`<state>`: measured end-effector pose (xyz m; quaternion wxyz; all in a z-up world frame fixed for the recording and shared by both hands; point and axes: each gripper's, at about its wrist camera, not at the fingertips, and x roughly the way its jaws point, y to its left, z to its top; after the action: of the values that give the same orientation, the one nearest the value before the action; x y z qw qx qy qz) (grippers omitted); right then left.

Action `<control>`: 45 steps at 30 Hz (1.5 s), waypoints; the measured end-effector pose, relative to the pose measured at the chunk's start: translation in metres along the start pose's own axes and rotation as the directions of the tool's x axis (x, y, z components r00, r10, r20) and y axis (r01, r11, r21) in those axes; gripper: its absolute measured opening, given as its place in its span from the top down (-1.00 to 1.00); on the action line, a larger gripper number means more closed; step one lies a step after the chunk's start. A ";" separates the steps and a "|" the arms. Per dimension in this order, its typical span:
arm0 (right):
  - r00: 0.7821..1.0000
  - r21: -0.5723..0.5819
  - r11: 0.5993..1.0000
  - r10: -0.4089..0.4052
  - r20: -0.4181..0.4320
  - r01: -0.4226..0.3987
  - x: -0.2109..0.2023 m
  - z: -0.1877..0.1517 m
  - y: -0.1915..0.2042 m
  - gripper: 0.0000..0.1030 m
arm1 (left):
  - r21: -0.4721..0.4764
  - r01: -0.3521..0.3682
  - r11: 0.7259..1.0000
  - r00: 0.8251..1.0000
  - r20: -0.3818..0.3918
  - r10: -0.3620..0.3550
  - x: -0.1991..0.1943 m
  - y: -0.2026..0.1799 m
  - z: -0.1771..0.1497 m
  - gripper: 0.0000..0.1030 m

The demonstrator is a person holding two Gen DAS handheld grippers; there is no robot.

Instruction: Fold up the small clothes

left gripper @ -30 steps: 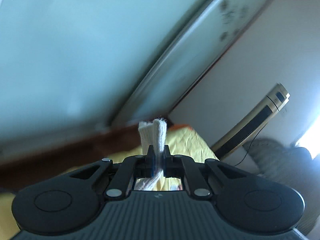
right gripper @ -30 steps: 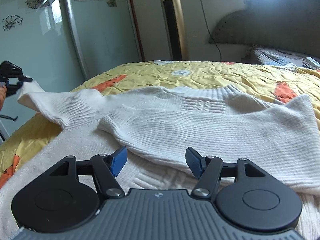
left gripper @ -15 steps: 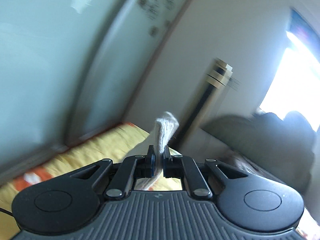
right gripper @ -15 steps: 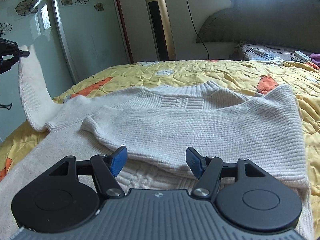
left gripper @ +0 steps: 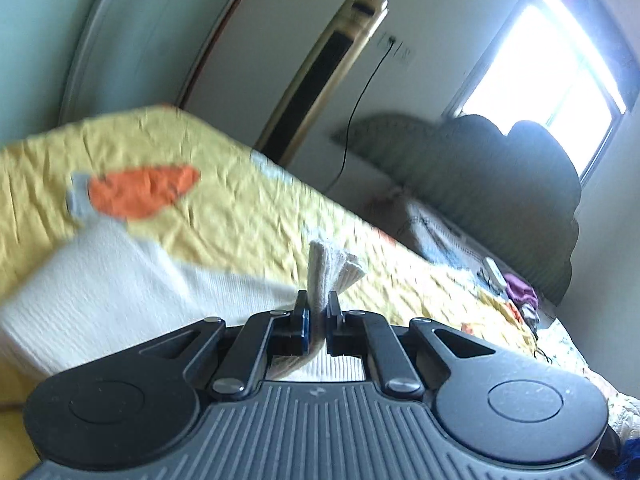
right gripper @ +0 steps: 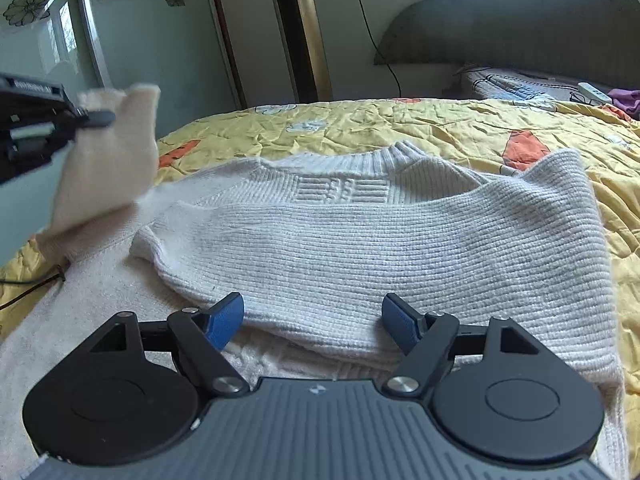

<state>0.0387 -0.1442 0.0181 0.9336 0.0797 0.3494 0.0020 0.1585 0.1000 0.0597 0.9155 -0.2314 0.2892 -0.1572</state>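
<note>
A cream knitted sweater (right gripper: 360, 248) lies on the yellow bedspread (right gripper: 460, 128), its right sleeve folded across the chest. My left gripper (left gripper: 318, 312) is shut on the cuff of the left sleeve (left gripper: 330, 272) and holds it lifted above the bed. That gripper (right gripper: 92, 116) and the raised sleeve (right gripper: 108, 160) show at the left of the right wrist view. My right gripper (right gripper: 312, 320) is open and empty, low over the sweater's lower part, just in front of the folded sleeve's edge.
A gold tower fan (right gripper: 300, 28) stands against the wall beyond the bed's far side. A glass door with flower decals (right gripper: 48, 20) is at the left. A dark padded headboard (right gripper: 540, 28) and a remote (right gripper: 596, 92) are at the right.
My left gripper has raised the sleeve cuff and swung it to the right, over the sweater. My right gripper has stayed open and moved closer to the sweater.
</note>
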 end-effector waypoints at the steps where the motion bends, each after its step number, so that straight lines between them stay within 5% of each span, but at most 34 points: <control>1: 1.000 0.009 1.000 0.003 0.003 -0.003 -0.001 0.000 -0.002 -0.54 | 0.005 0.004 1.000 1.000 -0.012 -0.004 0.002 -0.002 -0.007 0.86; 6: 0.999 0.055 0.998 0.041 0.020 -0.042 -0.004 0.003 -0.009 -0.53 | 0.034 0.026 0.999 0.988 -0.151 -0.021 0.034 -0.010 -0.030 0.83; 9: 0.997 0.075 0.994 0.079 0.021 -0.081 -0.002 0.008 -0.011 -0.53 | 0.033 0.018 0.999 0.972 -0.235 -0.010 0.050 -0.005 -0.044 0.64; 12: 0.991 0.111 0.985 0.132 0.028 -0.135 0.001 0.018 -0.013 -0.53 | 0.057 0.029 0.998 0.971 -0.239 -0.015 0.042 -0.004 -0.052 0.24; 14: 0.983 0.146 0.972 0.179 0.038 -0.183 0.005 0.027 -0.015 -0.54 | 0.091 0.032 0.995 0.978 -0.206 -0.013 0.026 -0.007 -0.053 -0.40; 16: 0.971 0.196 0.951 0.239 0.032 -0.240 0.016 0.035 -0.016 -0.55 | 0.132 -0.021 0.991 0.990 -0.139 0.040 0.005 -0.008 -0.053 -0.75; 22: 0.878 0.443 0.789 0.478 -0.005 -0.426 0.073 0.044 -0.012 -0.47 | 0.192 -0.101 0.976 0.990 -0.080 0.118 -0.035 0.005 -0.054 -0.75; 26: 0.869 0.464 0.775 0.494 -0.021 -0.430 0.096 0.050 0.005 -0.26 | 0.230 -0.172 0.958 0.978 -0.075 0.194 -0.039 0.014 -0.057 -0.75; 29: 0.857 0.475 0.765 0.514 -0.044 -0.435 0.109 0.056 0.021 0.22 | 0.268 -0.209 0.940 0.971 -0.061 0.233 -0.040 0.015 -0.058 -0.75; 32: 0.879 0.466 0.798 0.469 -0.080 -0.383 0.117 0.057 0.029 0.80 | 0.308 -0.245 0.919 0.962 -0.036 0.269 -0.043 0.014 -0.059 -0.75; 37: 0.935 0.326 0.884 0.355 -0.003 -0.335 0.088 0.067 0.030 0.81 | 0.321 -0.263 0.910 0.957 -0.033 0.289 -0.046 0.020 -0.056 -0.75; 45: 0.987 0.149 0.977 0.139 0.084 -0.151 0.033 0.078 -0.007 0.82 | 0.261 -0.261 0.930 0.956 -0.062 0.286 -0.043 0.033 -0.052 -0.75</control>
<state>0.1143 -0.1611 0.0539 0.9341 0.1771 0.3074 0.0400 0.0987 0.1285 0.0243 0.9348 -0.0638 0.3415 -0.0744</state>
